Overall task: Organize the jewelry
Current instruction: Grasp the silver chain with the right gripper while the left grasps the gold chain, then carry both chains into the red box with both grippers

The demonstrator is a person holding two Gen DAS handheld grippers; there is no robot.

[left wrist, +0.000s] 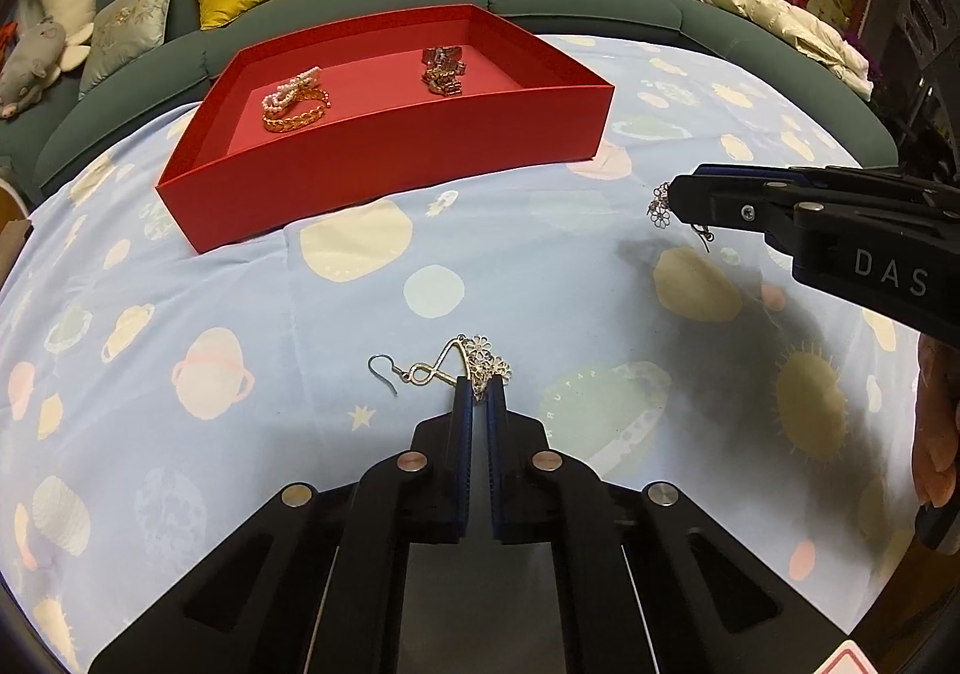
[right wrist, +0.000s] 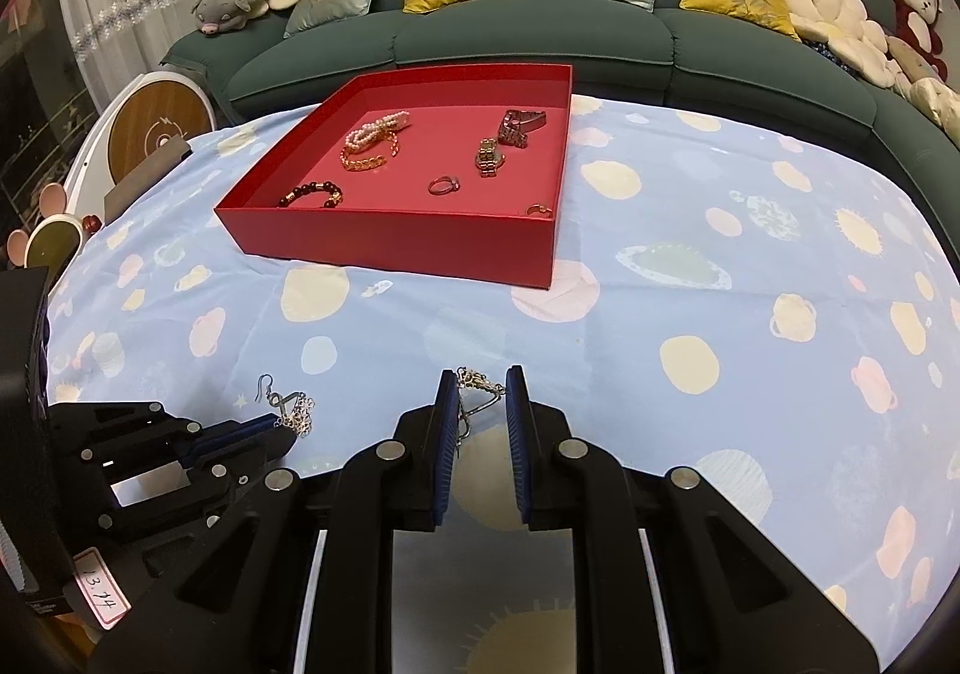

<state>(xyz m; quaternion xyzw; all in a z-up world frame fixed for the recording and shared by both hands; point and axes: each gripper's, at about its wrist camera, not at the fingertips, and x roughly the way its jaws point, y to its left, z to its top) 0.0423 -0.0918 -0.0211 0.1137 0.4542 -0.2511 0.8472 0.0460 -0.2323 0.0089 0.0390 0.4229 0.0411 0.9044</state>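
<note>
A red tray (left wrist: pixel 384 158) (right wrist: pixel 396 248) stands on the planet-print cloth and holds bracelets (right wrist: pixel 372 143), watches (right wrist: pixel 489 158) and rings (right wrist: pixel 444 186). My left gripper (left wrist: pixel 479 383) is shut on a silver flower earring (left wrist: pixel 444 365) whose hook lies on the cloth; it also shows in the right wrist view (right wrist: pixel 291 407). My right gripper (right wrist: pixel 480 383) holds a second silver earring (right wrist: pixel 477 383) between its pads, lifted off the cloth; in the left wrist view this earring (left wrist: pixel 660 209) dangles from the gripper tip (left wrist: pixel 675 200).
A green sofa (right wrist: pixel 540 38) with yellow and grey cushions and plush toys runs behind the table. A round white and wood object (right wrist: pixel 156 128) stands at the left. The cloth (right wrist: pixel 720 314) covers the table.
</note>
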